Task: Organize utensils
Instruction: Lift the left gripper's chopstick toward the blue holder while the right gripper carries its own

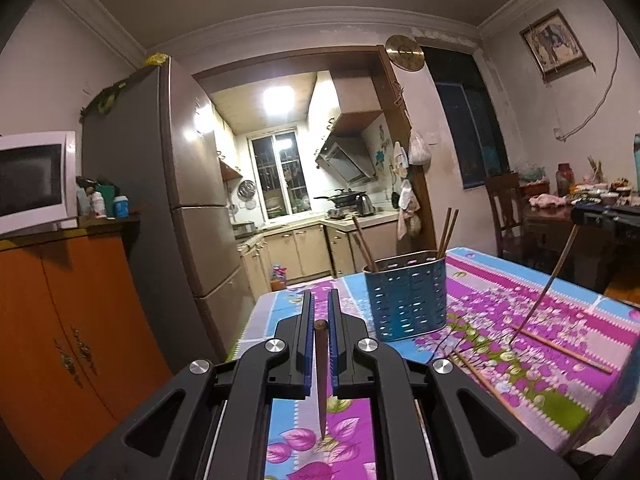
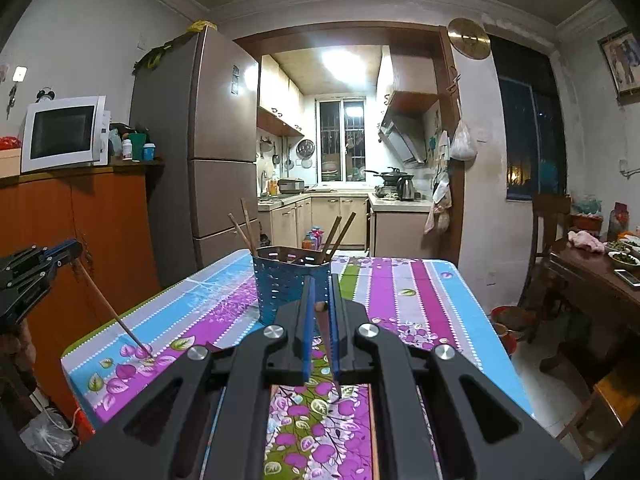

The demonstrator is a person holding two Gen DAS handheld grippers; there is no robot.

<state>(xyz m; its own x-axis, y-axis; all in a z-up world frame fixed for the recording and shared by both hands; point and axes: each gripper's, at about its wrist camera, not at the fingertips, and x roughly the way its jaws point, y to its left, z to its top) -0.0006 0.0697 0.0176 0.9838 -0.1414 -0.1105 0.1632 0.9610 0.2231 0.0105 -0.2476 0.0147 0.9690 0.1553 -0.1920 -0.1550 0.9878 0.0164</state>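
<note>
The left gripper (image 1: 320, 308) is clamped on a brown chopstick (image 1: 321, 380), which stands nearly upright between the blue pads, its thin tip touching the flowered cloth of the worktop (image 1: 560, 320). The right gripper (image 2: 320, 294) likewise pinches a second chopstick (image 2: 330, 354) near its thick end, tip down on the cloth. In the left wrist view the blue perforated utensil holder (image 1: 406, 296) stands on the worktop at about 1 o'clock from the gripper, with several chopsticks (image 1: 447, 232) leaning inside it; two loose chopsticks (image 1: 560, 346) lie flat on the cloth at 3 o'clock, well apart from the holder. At the far right of that view the right gripper shows with its chopstick slanting down to the cloth. In the right wrist view the holder sits just beyond the fingertips at 12 o'clock, and the left gripper appears at 9 o'clock, its chopstick angled down to the worktop's near left corner.
</note>
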